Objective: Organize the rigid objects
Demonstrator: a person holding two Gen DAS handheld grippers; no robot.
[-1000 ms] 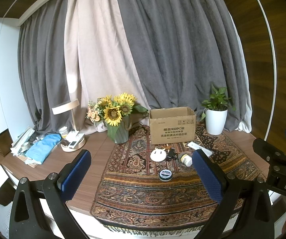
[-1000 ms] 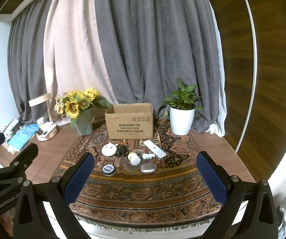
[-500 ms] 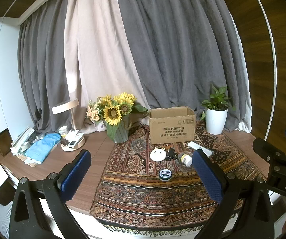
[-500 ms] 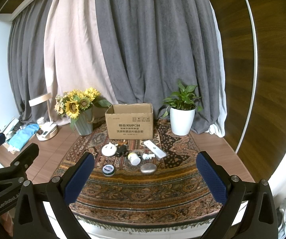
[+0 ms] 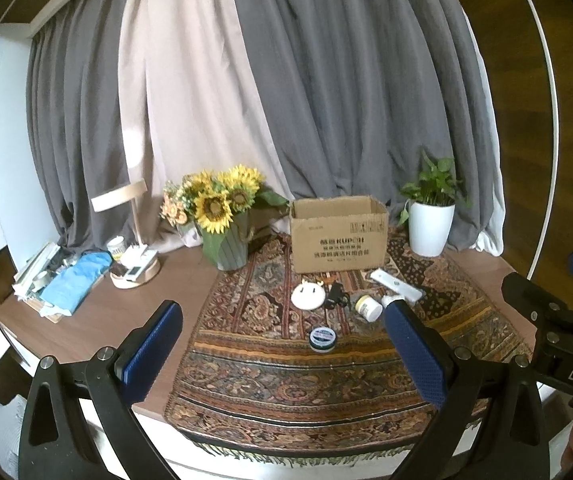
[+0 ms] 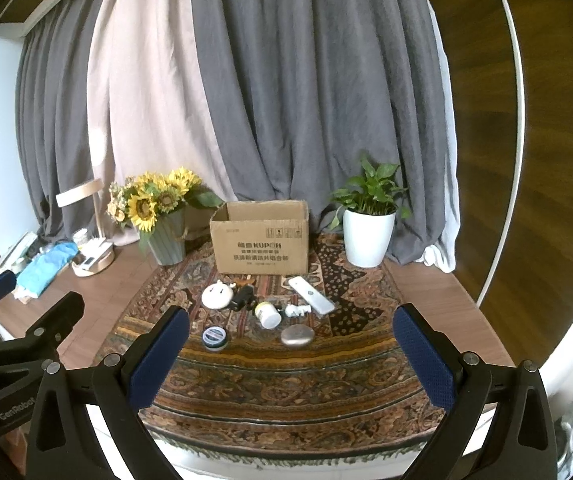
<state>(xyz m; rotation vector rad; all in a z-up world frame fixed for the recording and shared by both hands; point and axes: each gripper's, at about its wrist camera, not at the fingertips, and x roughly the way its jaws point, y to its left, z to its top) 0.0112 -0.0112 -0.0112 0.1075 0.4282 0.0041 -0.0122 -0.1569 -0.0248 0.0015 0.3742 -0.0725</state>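
Nothing has moved; both spread hand-held grippers, left and right, hover empty: approach round black tin at 12 o'clock squarely.

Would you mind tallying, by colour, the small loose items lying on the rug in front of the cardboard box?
White: 4, the round disc, the remote, the small jar and the little plug-like piece
Black: 1, the dark gadget
Dark with a pale lid: 1, the round tin
Silver-grey: 1, the pebble-shaped item
Total: 7
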